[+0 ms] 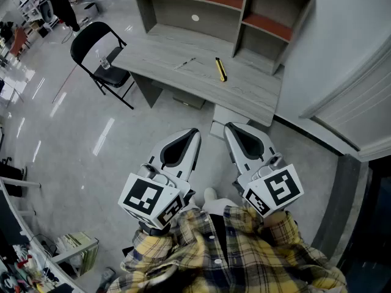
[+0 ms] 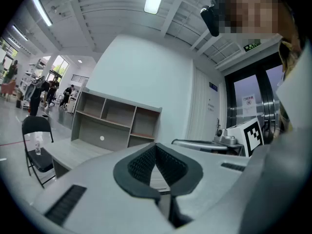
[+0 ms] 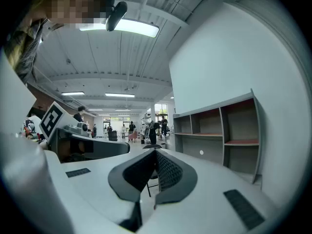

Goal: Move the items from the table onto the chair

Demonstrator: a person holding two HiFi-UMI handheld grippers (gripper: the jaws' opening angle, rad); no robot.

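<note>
On the grey wooden table (image 1: 244, 93) lie a yellow and black utility knife (image 1: 220, 69) and a thin pen (image 1: 184, 63). A black folding chair (image 1: 101, 57) stands at the table's left end, with a clear glass (image 1: 105, 61) on its seat. My left gripper (image 1: 194, 133) and right gripper (image 1: 230, 129) are both shut and empty, held side by side close to my body, well short of the table. In the left gripper view the chair (image 2: 38, 147) shows at the far left, and the left gripper (image 2: 156, 147) has its jaws together. The right gripper (image 3: 156, 153) is likewise shut.
A grey shelf unit (image 1: 226, 5) with orange-lined compartments stands on the back of the table. A white wall (image 1: 348, 54) runs along the right. The glossy floor (image 1: 79, 139) spreads left, with people and racks far off at the upper left. A cluttered shelf (image 1: 36, 255) sits at lower left.
</note>
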